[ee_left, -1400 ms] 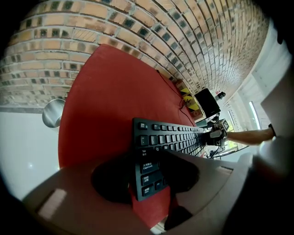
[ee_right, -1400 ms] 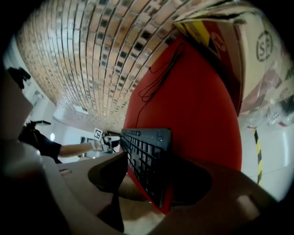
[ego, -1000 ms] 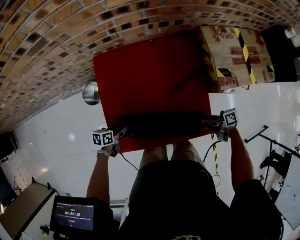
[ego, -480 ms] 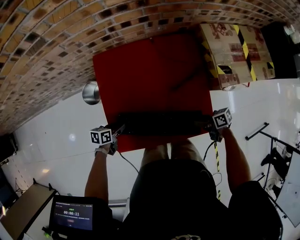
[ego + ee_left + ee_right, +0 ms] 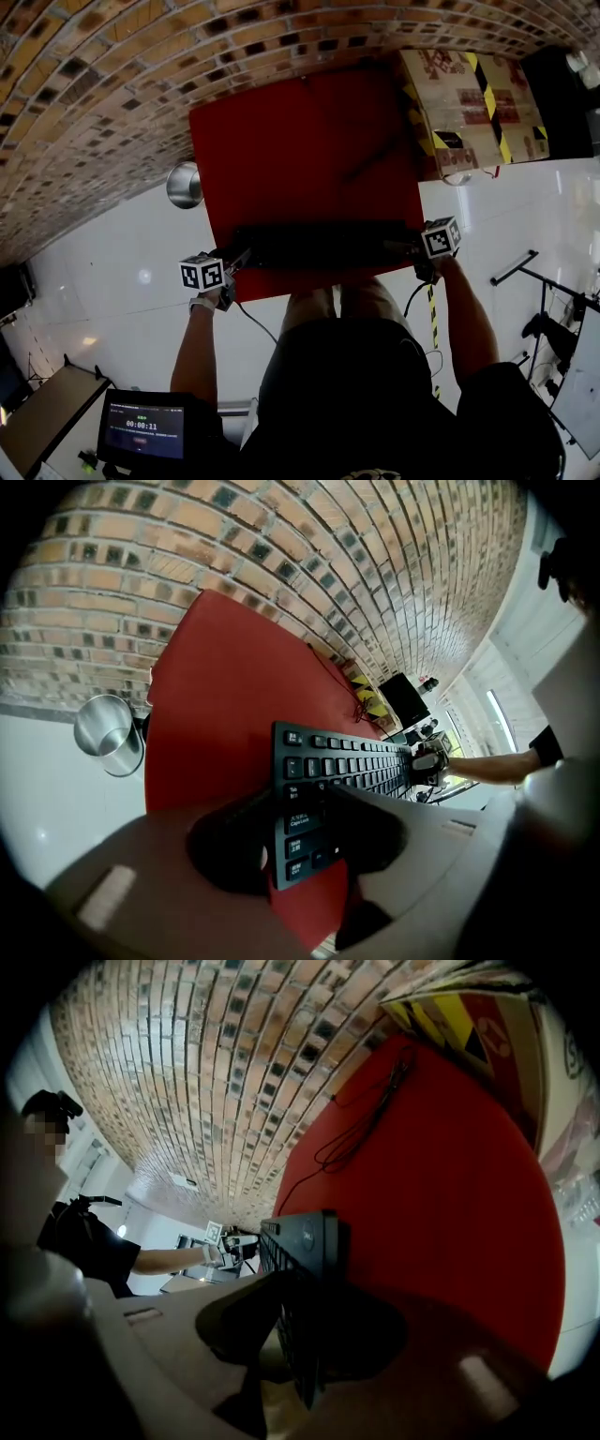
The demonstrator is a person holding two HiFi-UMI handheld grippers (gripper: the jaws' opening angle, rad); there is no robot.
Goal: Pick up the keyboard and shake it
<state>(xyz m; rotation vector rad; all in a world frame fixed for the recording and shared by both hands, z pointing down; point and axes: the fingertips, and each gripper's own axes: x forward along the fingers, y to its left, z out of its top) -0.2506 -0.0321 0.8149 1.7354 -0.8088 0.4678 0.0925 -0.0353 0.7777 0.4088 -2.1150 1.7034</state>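
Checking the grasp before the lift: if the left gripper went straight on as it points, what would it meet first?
The keyboard: its end already sits between the jaws of the left gripper, which look closed on it. Pushing on would probably only shove it across the red table.

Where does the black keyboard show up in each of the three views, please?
Head view: the keyboard lies crosswise along the red table's near edge, just below centre.
Left gripper view: lower centre, one end closest to the camera, stretching away rightward.
Right gripper view: centre, seen edge-on.
Shared landmark: the red table, backed by the brick wall.
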